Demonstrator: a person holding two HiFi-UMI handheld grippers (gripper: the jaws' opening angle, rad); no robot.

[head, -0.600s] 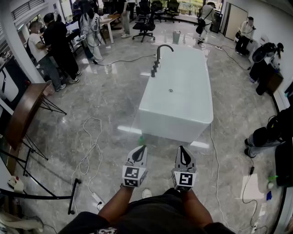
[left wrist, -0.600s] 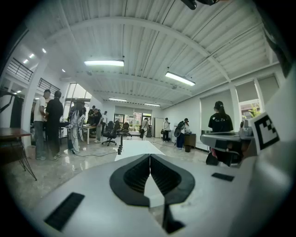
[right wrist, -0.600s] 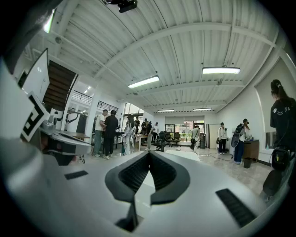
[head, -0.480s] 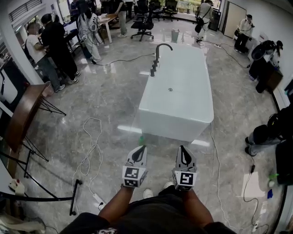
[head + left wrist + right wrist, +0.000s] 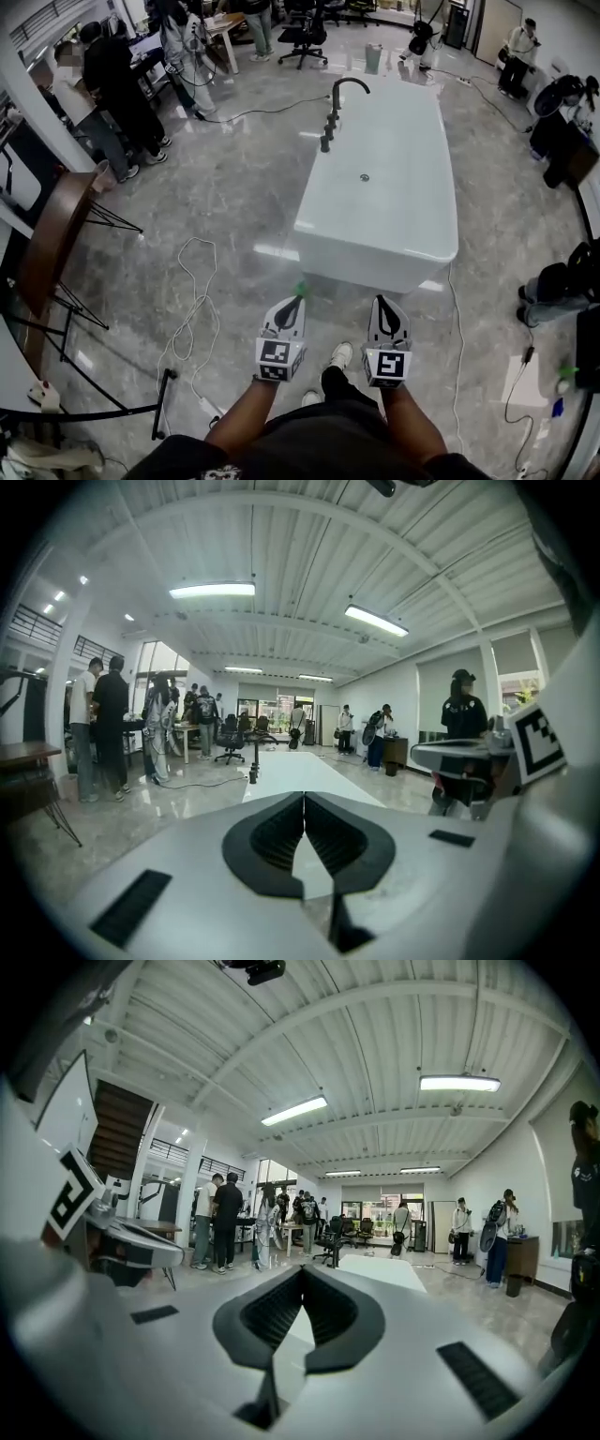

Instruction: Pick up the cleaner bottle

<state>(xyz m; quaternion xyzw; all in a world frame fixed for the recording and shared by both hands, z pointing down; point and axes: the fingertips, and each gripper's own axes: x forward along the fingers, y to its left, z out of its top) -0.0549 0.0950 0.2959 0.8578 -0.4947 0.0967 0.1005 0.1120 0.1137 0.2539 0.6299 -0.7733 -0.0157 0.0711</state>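
In the head view a small green-topped object [image 5: 301, 287], probably the cleaner bottle, stands on the floor by the near left corner of the white bathtub [image 5: 375, 246]. Most of it is hidden behind my left gripper [image 5: 293, 303], whose tip lies just short of it. The left jaws meet with nothing between them, as the left gripper view [image 5: 304, 797] shows. My right gripper [image 5: 382, 302] is held beside it, a hand's width to the right. Its jaws also touch at the tip and are empty in the right gripper view [image 5: 302, 1271]. Neither gripper view shows the bottle.
A black faucet [image 5: 342, 91] stands at the tub's far left edge. White cables [image 5: 192, 300] loop on the marble floor at left, near a black stand [image 5: 161, 403] and a wooden table [image 5: 56, 234]. People [image 5: 112, 84] stand at the back left; someone sits at right [image 5: 558, 281].
The view has moved forward towards the tub, which now looks larger and nearer. A shoe has appeared between the grippers. Both grippers stay shut, side by side.
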